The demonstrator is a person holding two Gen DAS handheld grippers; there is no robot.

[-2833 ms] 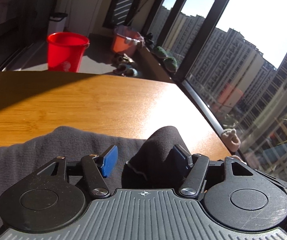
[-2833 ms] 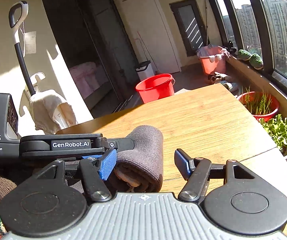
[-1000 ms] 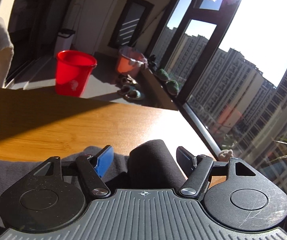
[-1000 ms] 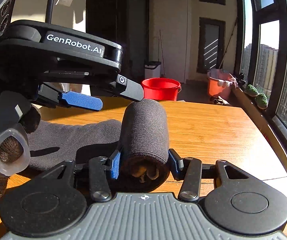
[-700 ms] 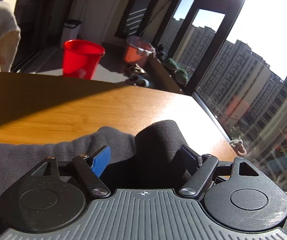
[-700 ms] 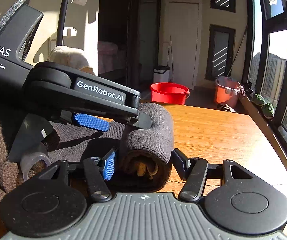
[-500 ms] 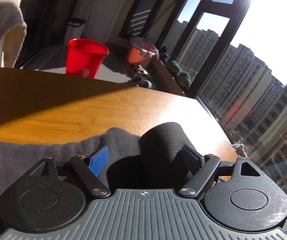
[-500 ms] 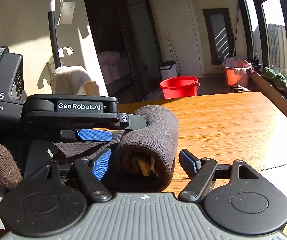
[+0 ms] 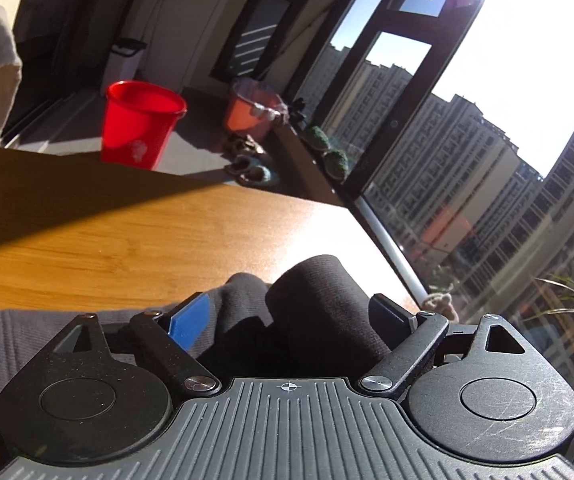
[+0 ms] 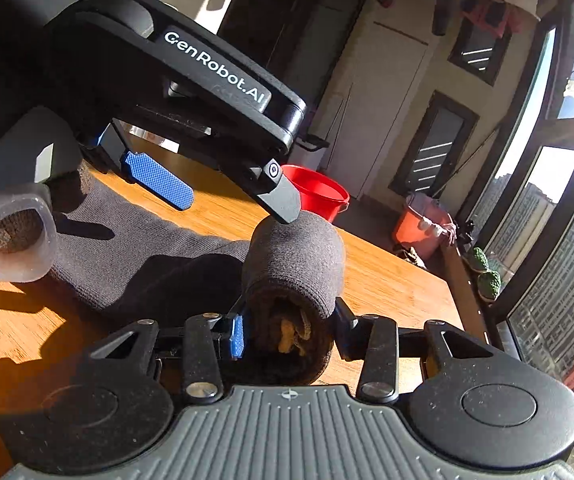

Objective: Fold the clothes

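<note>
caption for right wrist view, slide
Right claw shut on rolled grey garment over wooden table; left claw above.

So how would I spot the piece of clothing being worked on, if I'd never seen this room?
Find the sunlit wooden table by the big windows. On it lies a dark grey knit garment, flat at one end. Its other end is wound into a thick roll, pinched between the right gripper fingers; nothing else on the table is cloth.

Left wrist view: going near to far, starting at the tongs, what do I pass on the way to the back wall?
Left tongs → rolled grey cloth → wooden table → red bucket → dark door.
</note>
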